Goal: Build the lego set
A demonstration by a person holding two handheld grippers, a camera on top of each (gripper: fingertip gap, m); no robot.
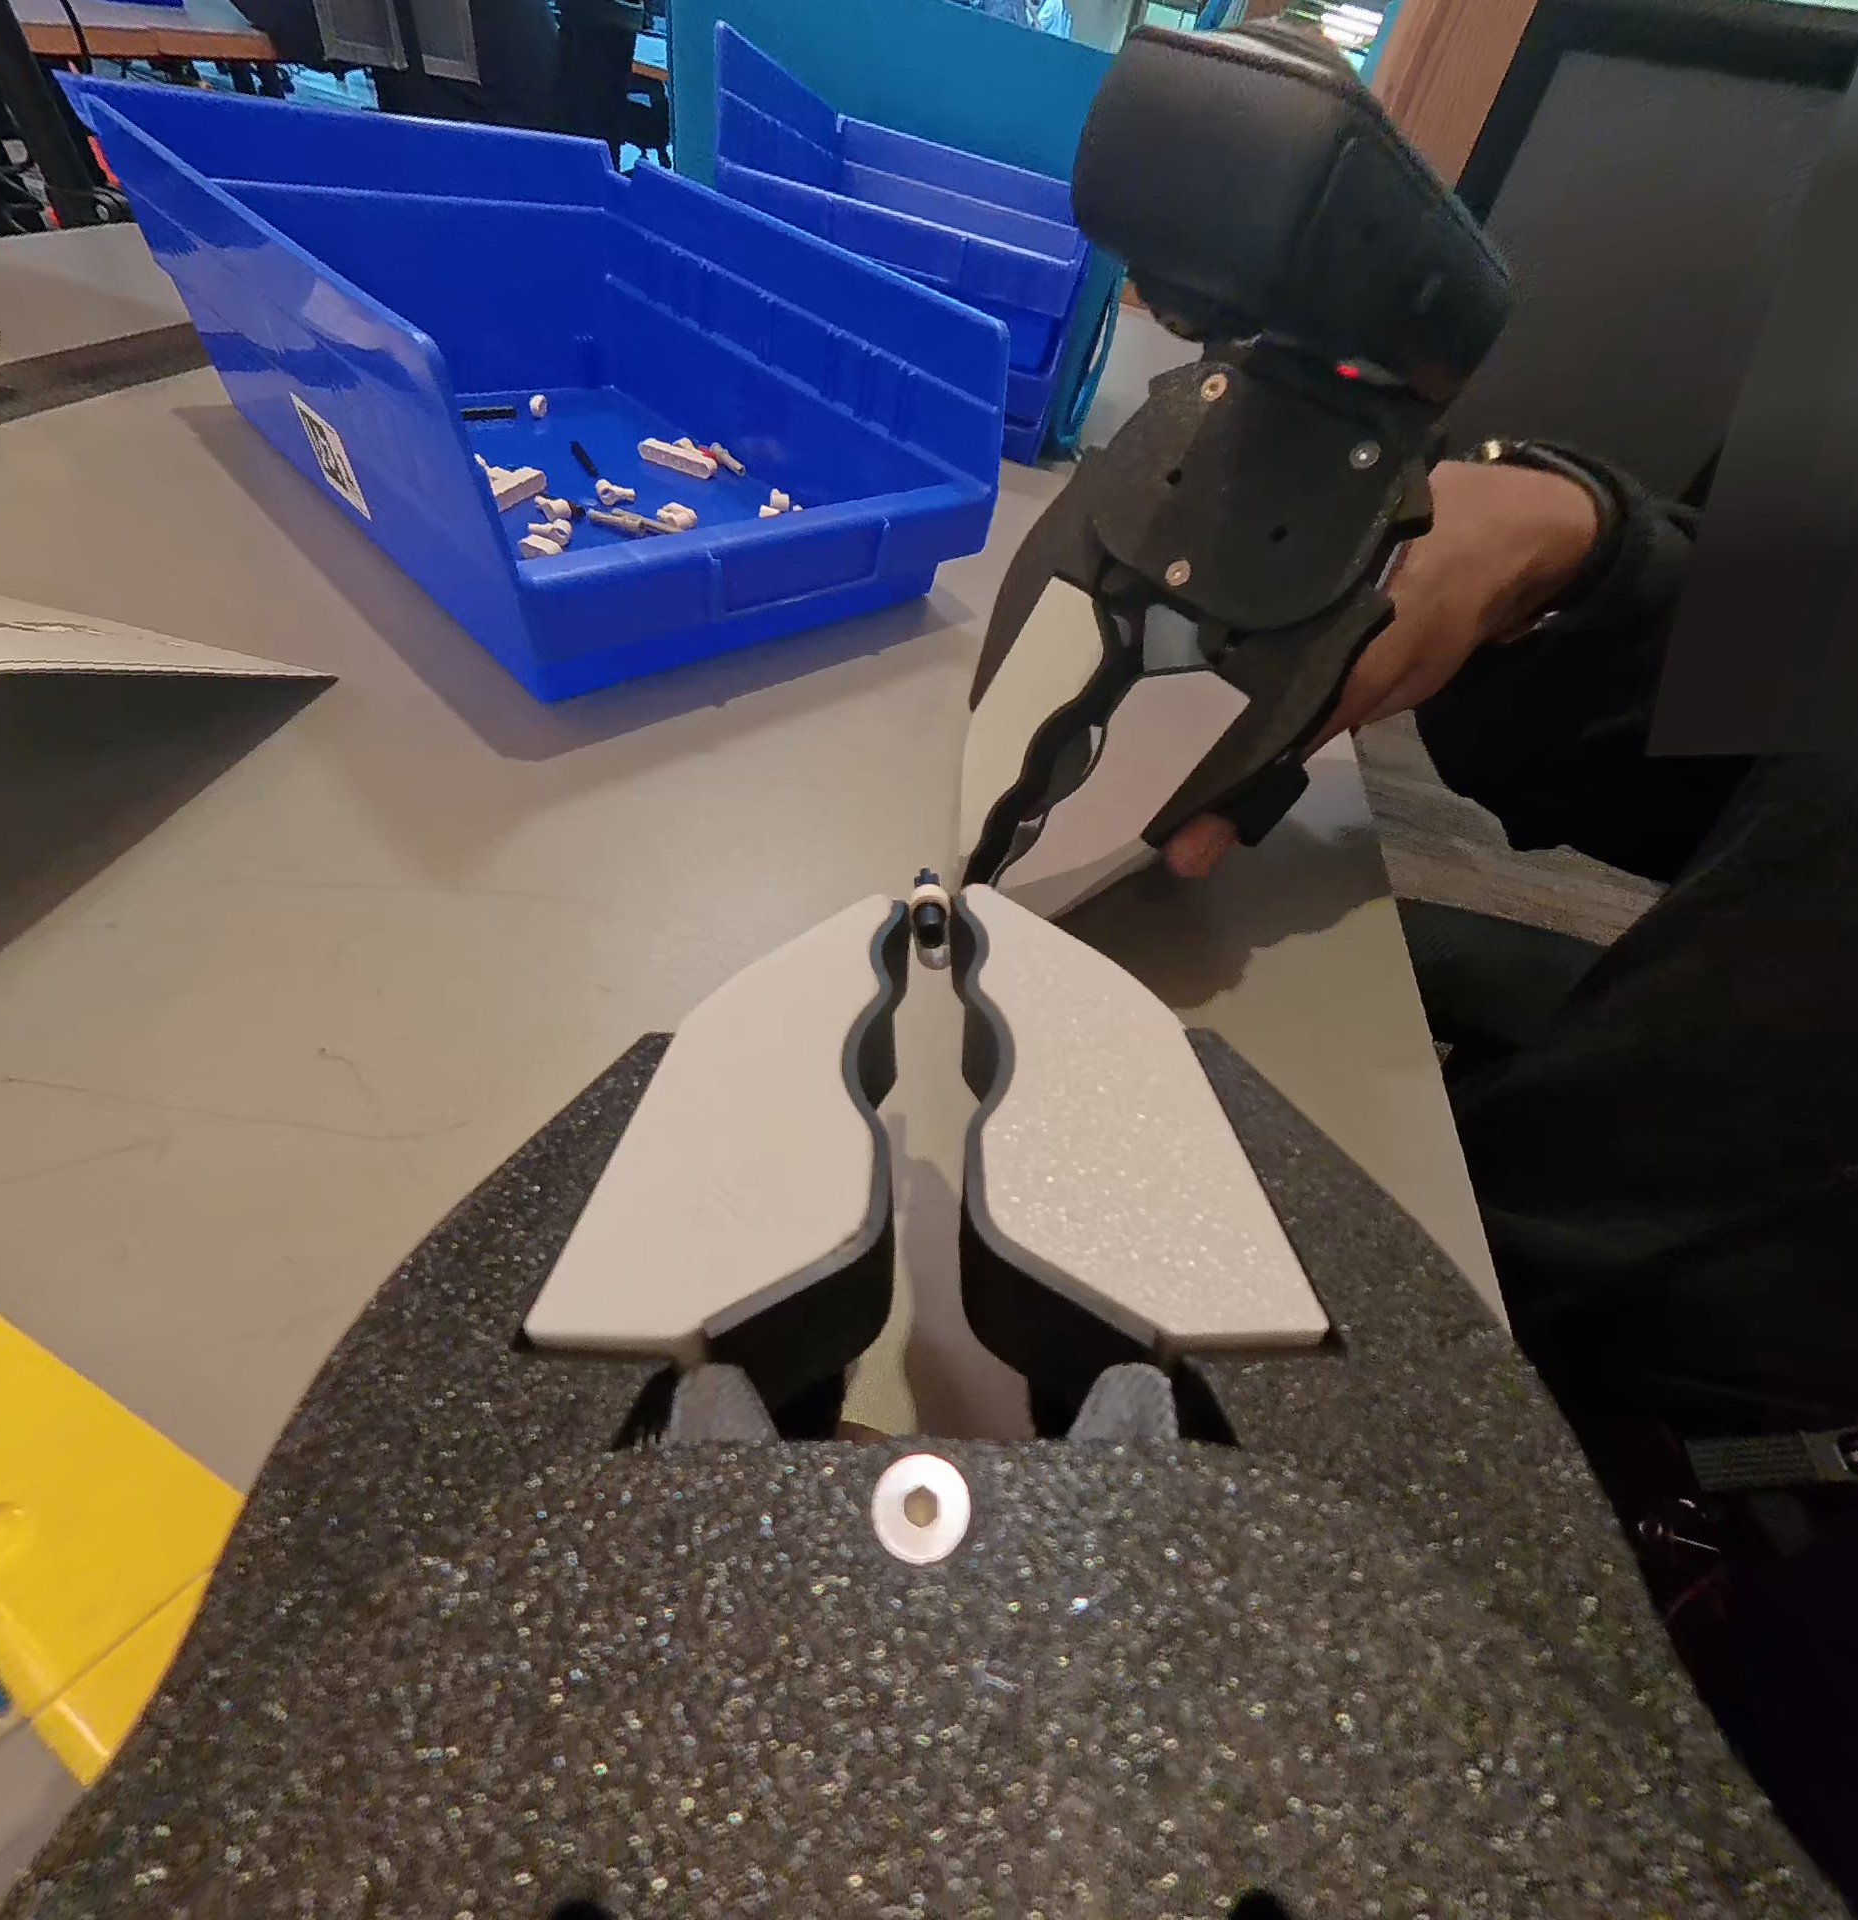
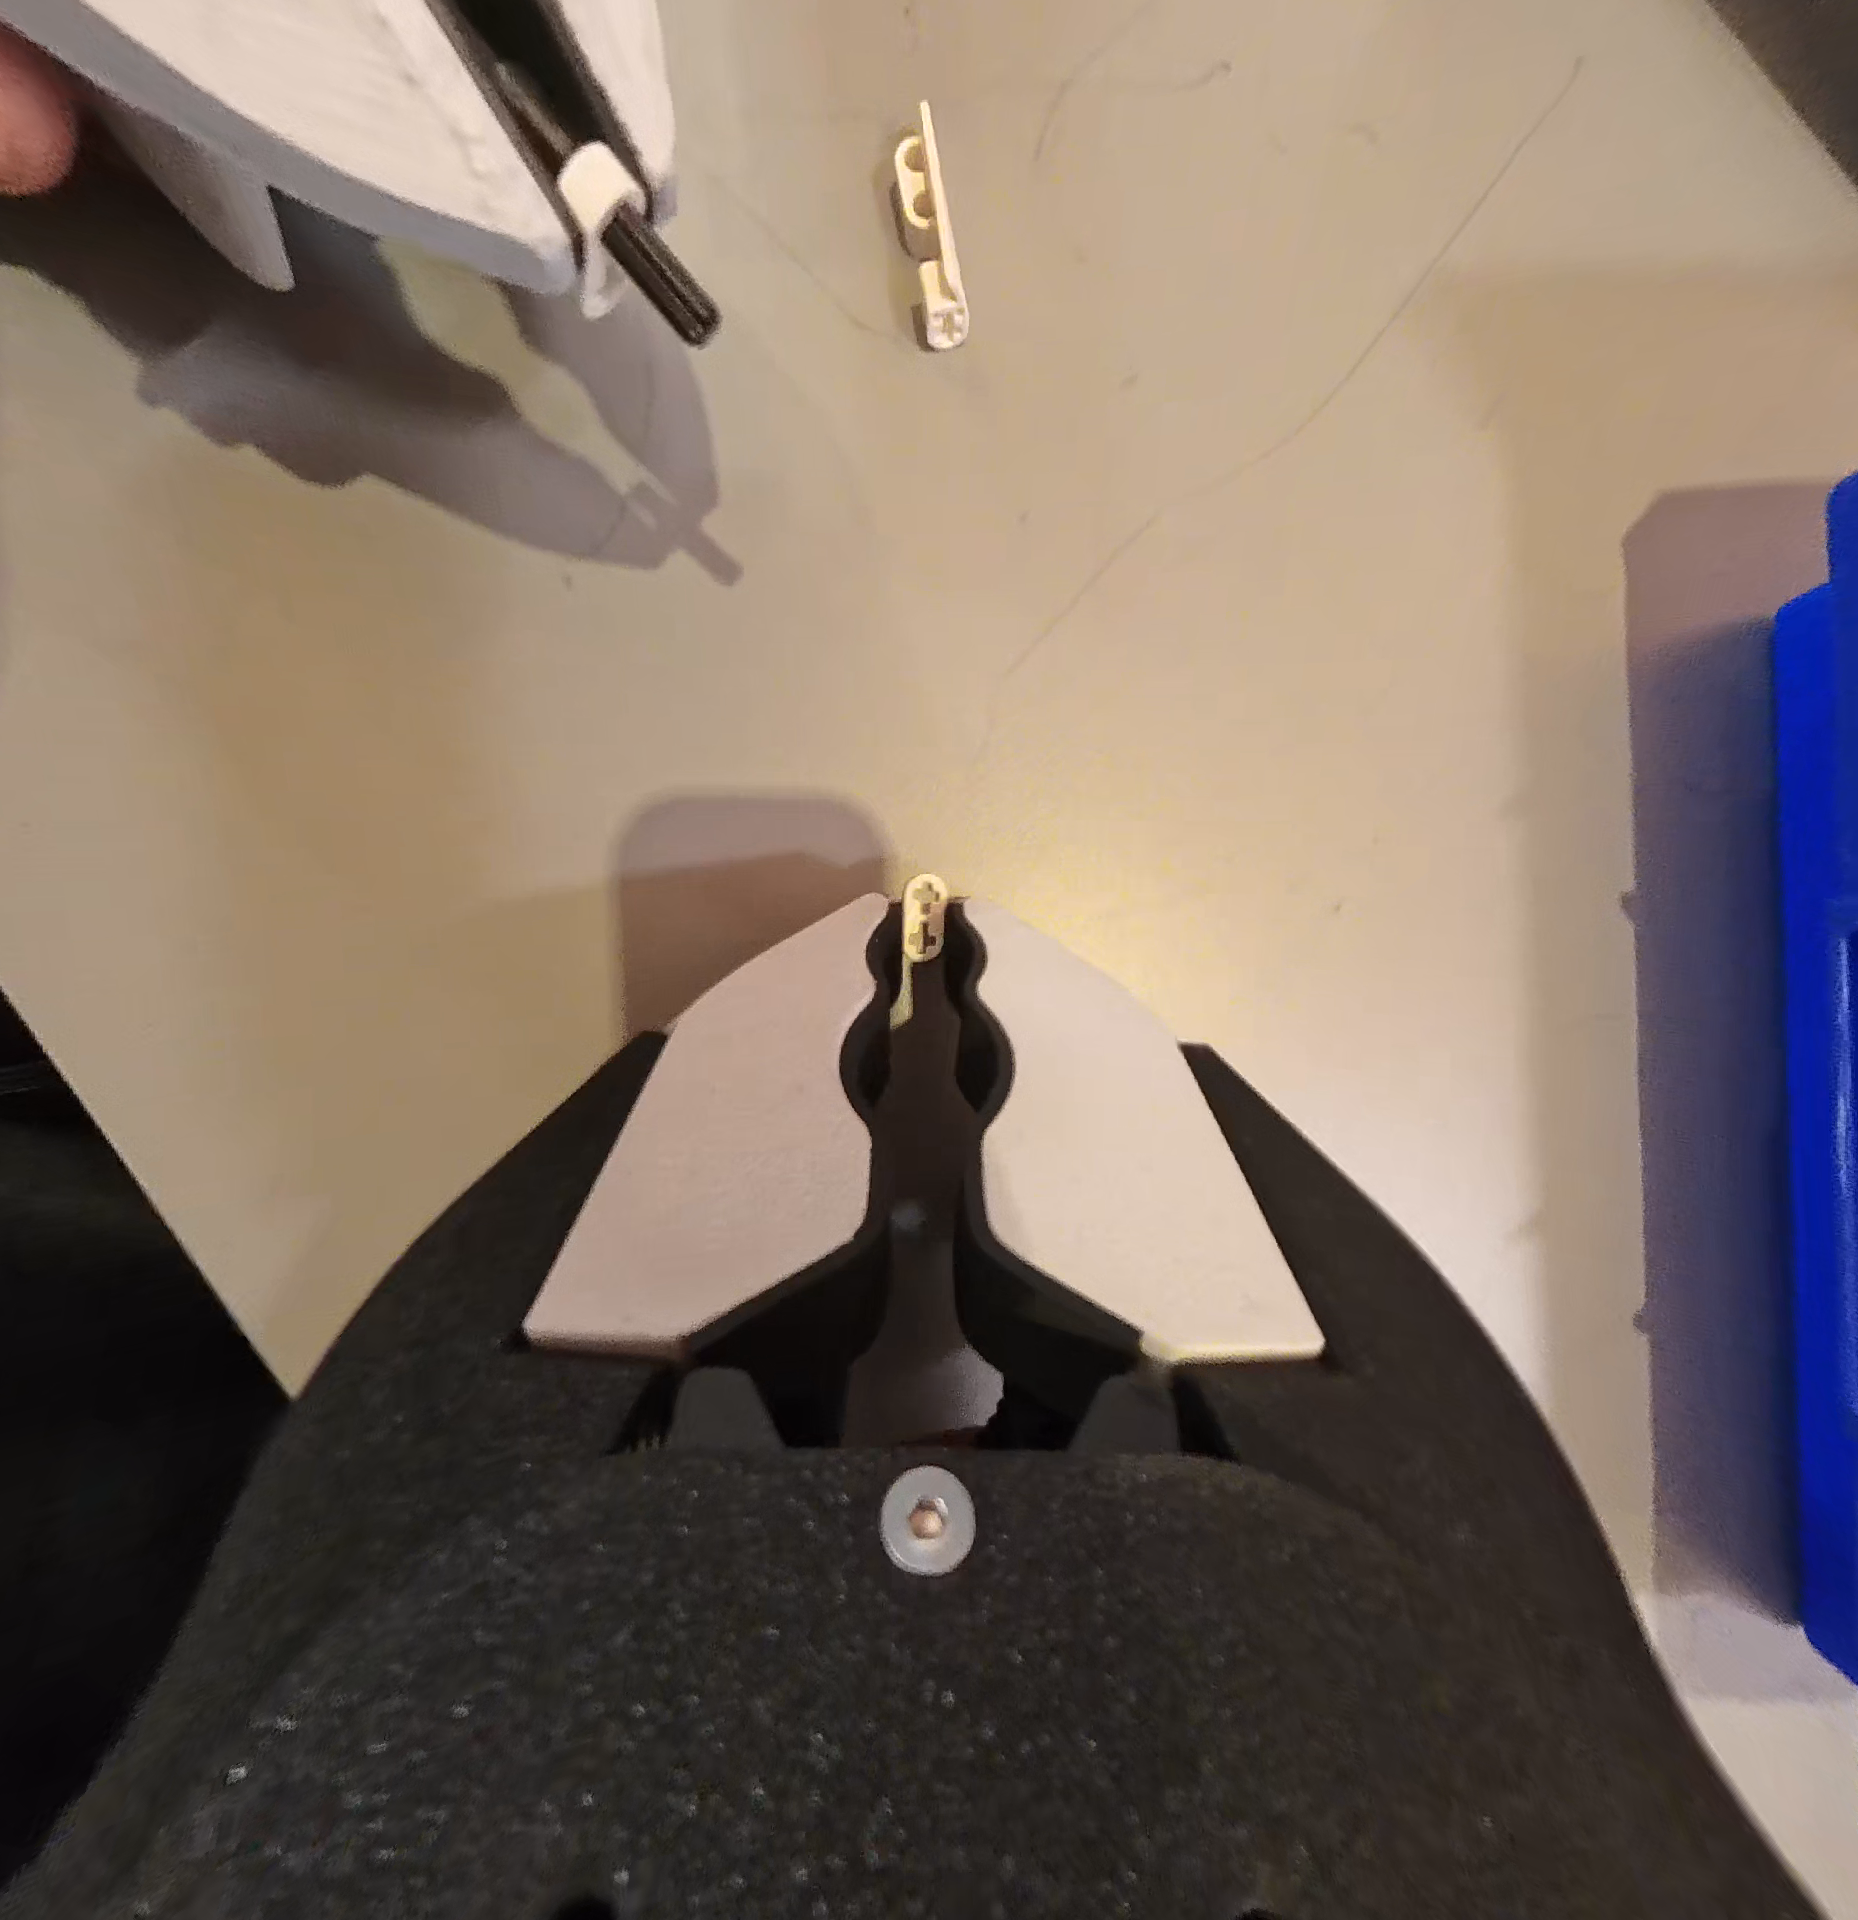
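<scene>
- Nearest the lens in the left wrist view, the left tool has its grey fingers drawn almost together, pinching a black axle that carries a white bushing; both tips press on the piece, held above the grey counter.
- The right wrist view shows the same piece from the side: the black axle juts out past the left tool's tips with the white bushing seated at them.
- The right tool is likewise nearly closed, its fingertips clamped on a small cream beam with cross-shaped holes, held end-on over the counter.
- In the left wrist view the right tool's tips hang just beside the left tool's tips, a hand gripping its handle.
- A second cream beam lies flat on the counter, well ahead of the right tool.
- A blue bin holding small pale parts stands farther back, with another blue bin behind it.
</scene>
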